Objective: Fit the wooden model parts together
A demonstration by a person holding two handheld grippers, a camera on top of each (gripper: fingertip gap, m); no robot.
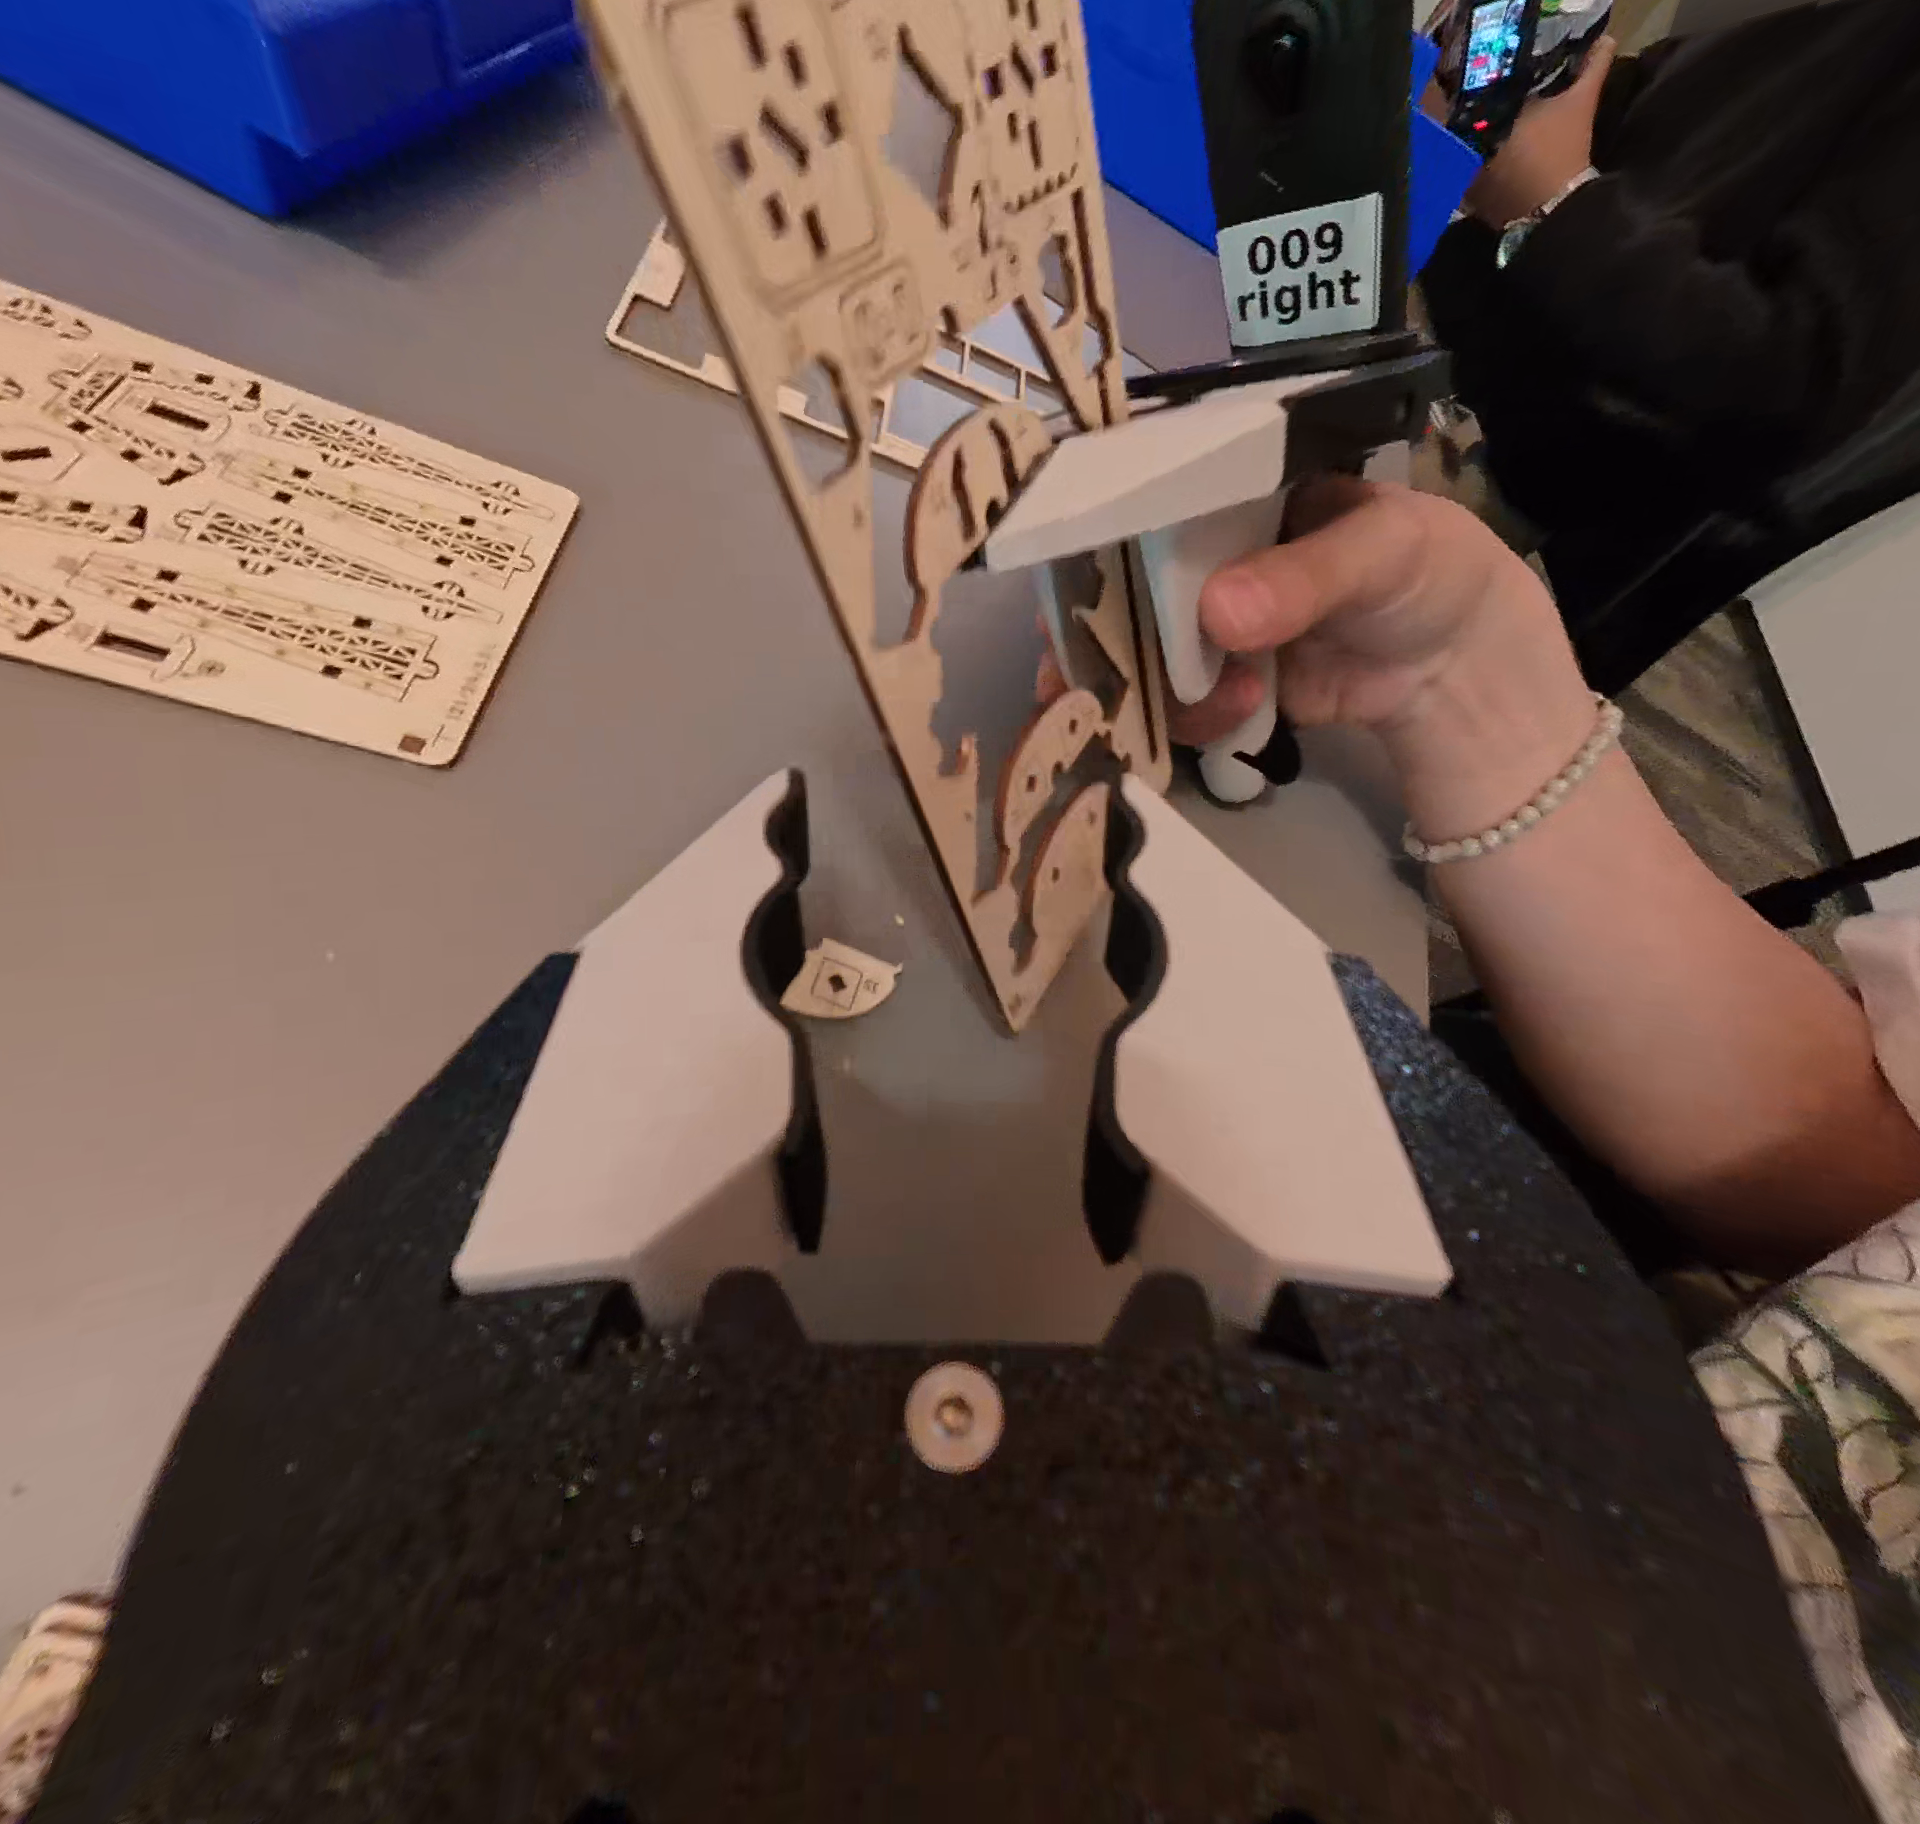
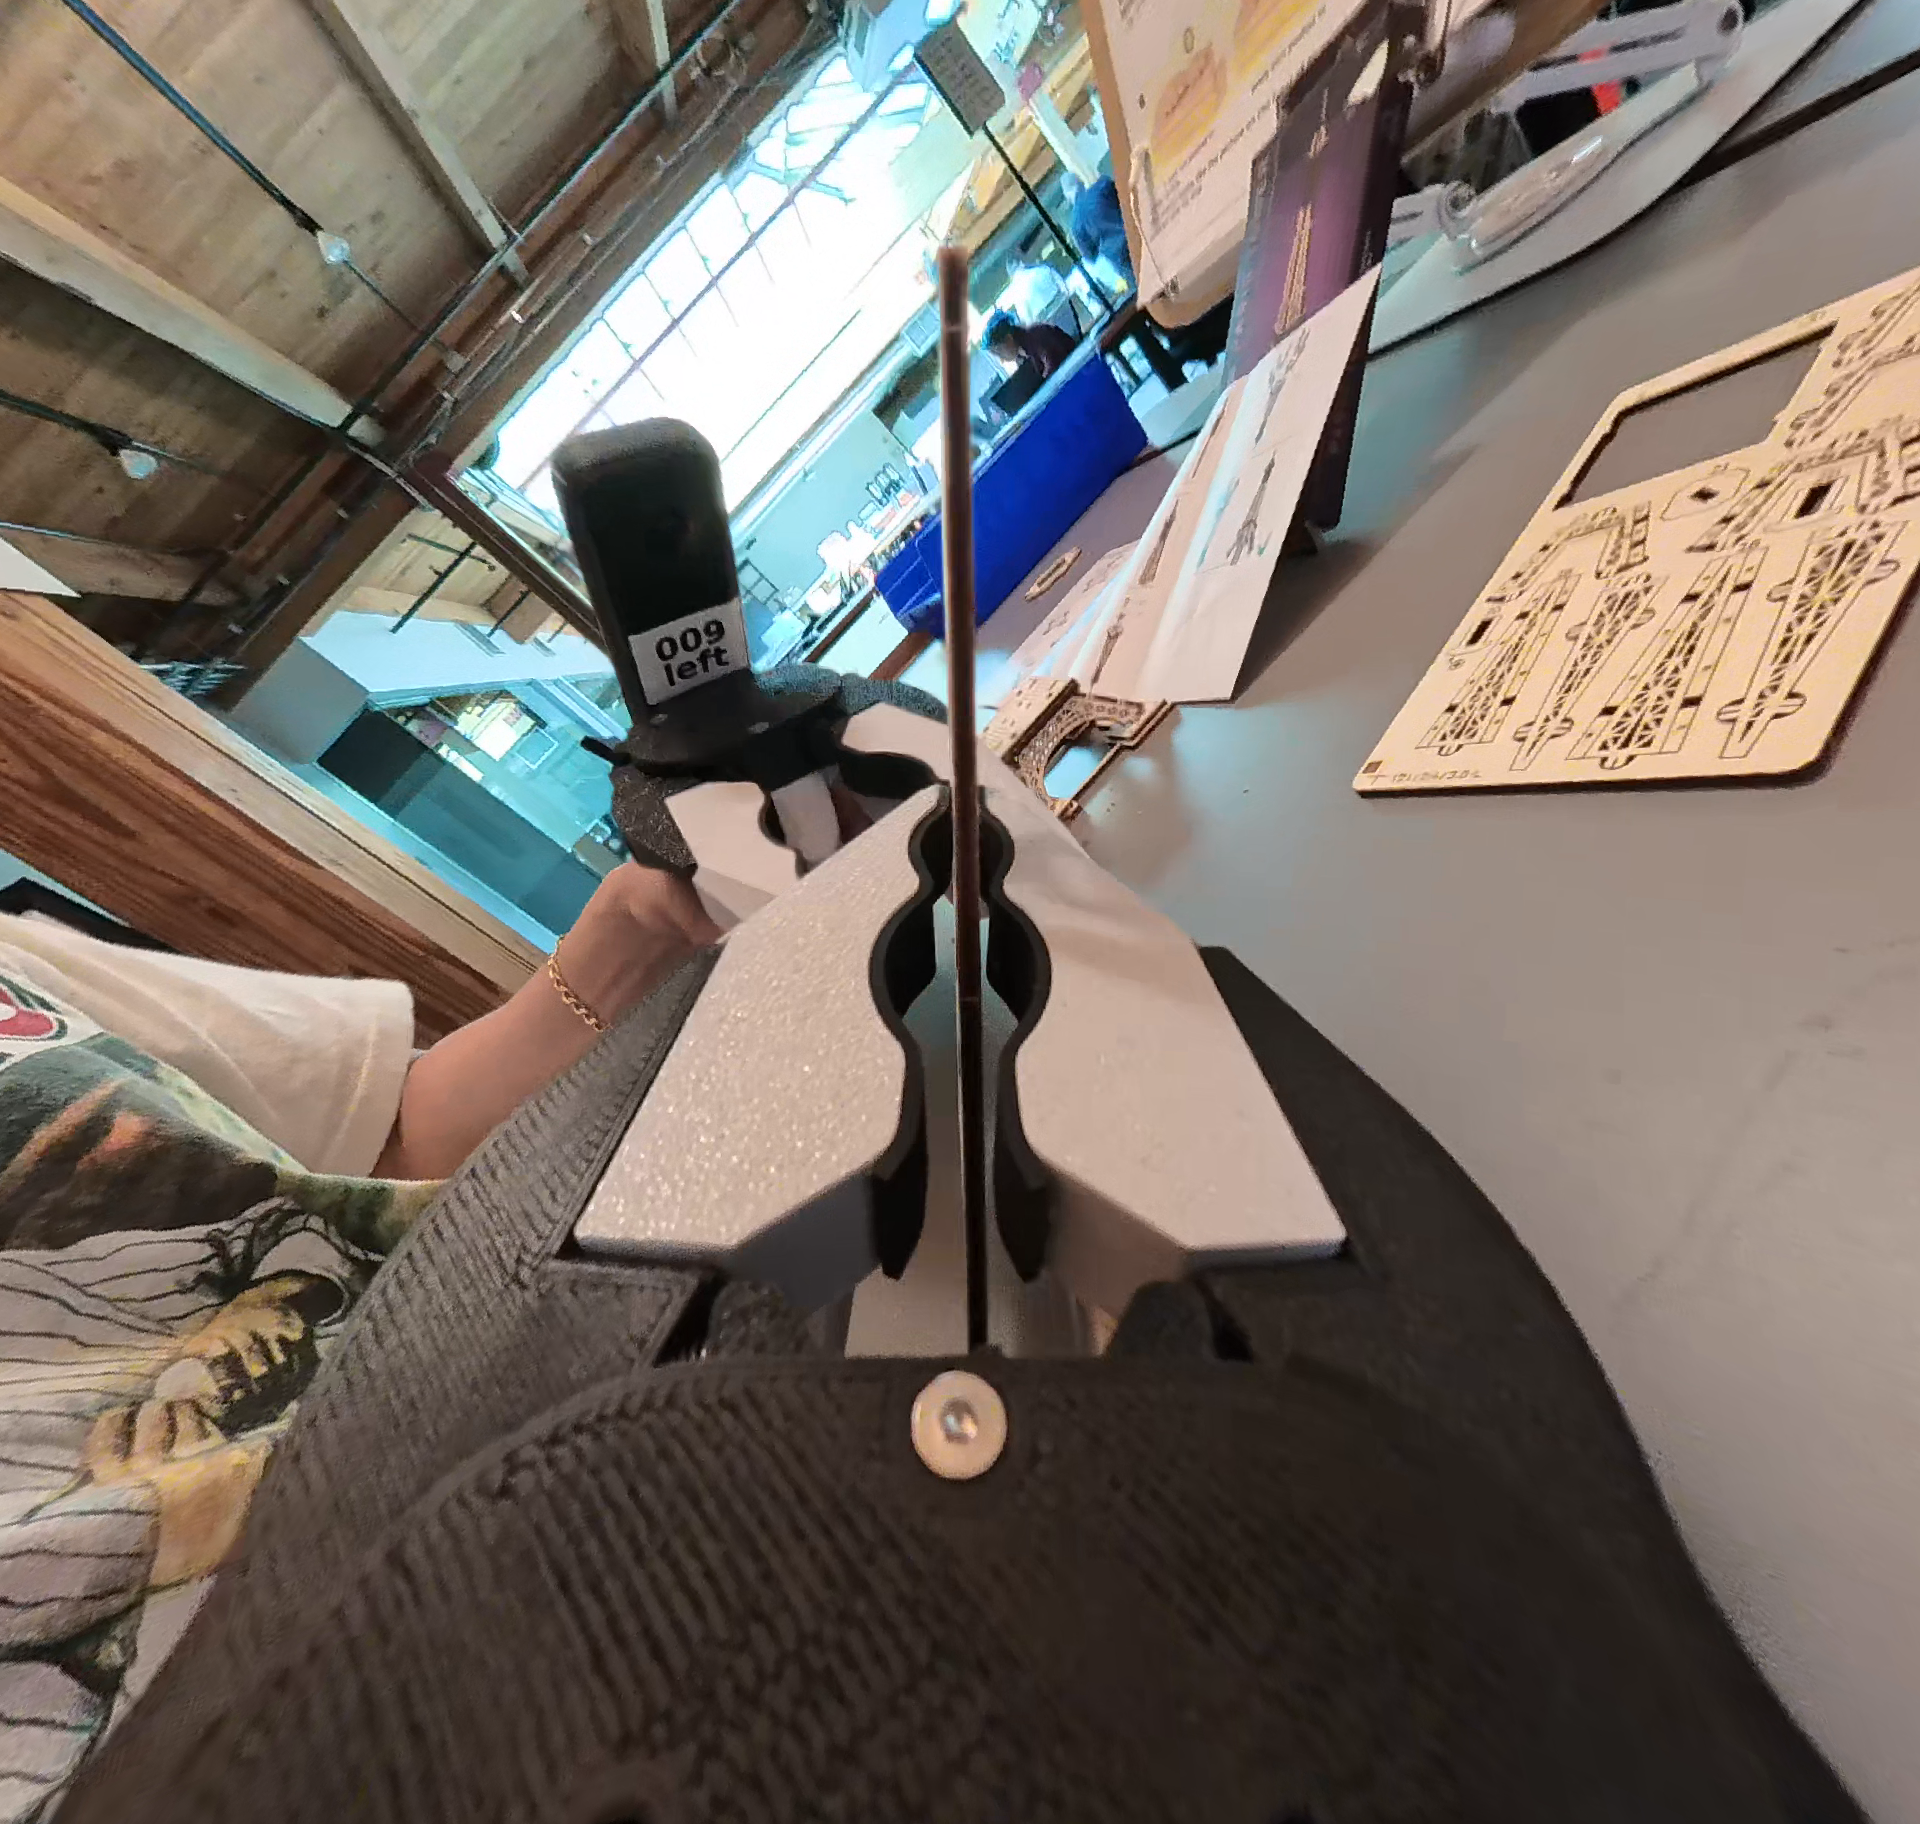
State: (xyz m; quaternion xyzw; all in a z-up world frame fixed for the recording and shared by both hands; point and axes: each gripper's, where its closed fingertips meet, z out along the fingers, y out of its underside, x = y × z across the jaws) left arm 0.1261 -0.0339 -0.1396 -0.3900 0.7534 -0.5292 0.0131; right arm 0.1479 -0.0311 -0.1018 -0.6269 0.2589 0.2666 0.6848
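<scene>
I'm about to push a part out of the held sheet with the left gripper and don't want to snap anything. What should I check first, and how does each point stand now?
1. Right gripper shut on the wooden sheet: ok, the sheet sits edge-on between its fingers.
2. Sheet's lower corner braced on the table: cannot tell whether it touches.
3. Left gripper open and empty: ok.
4. Left fingers lined up on a part: not ok, the sheet's lower edge stands off-centre, near the right-hand finger.
5. Loose small piece out of the way: not ok, it lies on the table between the left fingers.
6. Other flat sheet clear of the work: ok, off to the side.
</scene>
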